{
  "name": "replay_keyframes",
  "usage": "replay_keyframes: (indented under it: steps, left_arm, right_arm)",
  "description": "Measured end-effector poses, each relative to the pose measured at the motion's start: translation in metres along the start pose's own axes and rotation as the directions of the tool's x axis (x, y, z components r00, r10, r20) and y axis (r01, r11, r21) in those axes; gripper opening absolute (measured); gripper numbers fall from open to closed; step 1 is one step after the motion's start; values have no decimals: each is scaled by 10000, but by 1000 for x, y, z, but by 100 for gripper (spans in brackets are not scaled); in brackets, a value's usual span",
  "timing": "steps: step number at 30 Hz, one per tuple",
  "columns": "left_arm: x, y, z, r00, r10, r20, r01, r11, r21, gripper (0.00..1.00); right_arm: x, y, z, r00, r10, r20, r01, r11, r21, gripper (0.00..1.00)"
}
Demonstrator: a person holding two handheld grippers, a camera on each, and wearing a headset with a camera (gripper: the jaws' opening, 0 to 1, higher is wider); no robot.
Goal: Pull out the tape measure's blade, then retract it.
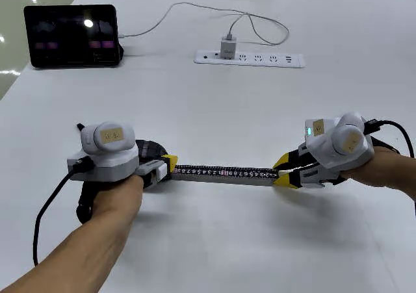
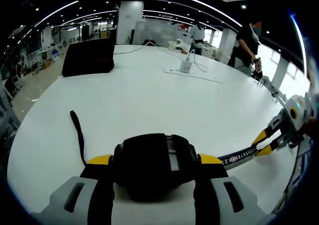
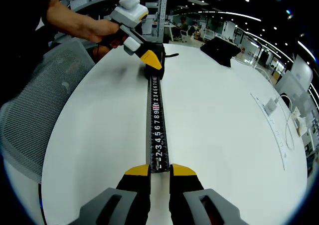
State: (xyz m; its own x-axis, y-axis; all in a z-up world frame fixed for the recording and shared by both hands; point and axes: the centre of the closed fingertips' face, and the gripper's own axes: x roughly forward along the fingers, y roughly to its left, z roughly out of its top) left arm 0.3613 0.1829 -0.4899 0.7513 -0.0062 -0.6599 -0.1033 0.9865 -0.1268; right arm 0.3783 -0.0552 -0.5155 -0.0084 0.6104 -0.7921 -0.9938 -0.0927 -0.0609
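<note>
Tape measure (image 2: 152, 165), black and round-cased, sits near the white workbench's (image 1: 227, 241) front edge, clamped by the left gripper (image 1: 166, 166). The right gripper (image 3: 159, 171) pinches the extended blade (image 3: 157, 125) at its tip. A slipped pinch could whip it back.

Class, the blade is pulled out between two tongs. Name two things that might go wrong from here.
The right tongs pinch only the tip of the blade; if it slips, the blade may whip back into the case. The left tongs grip the rounded case by its sides; a harder pull might twist it loose.
</note>
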Motion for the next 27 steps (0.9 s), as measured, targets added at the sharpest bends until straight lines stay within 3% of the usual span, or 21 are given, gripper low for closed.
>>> replay_keyframes:
  steps: [27]
  left_arm:
    - [2, 1, 0, 10000, -42, -12, 42, 10000, -84, 60]
  right_arm:
    - [11, 3, 19, 9998, 76, 178, -75, 10000, -34, 10]
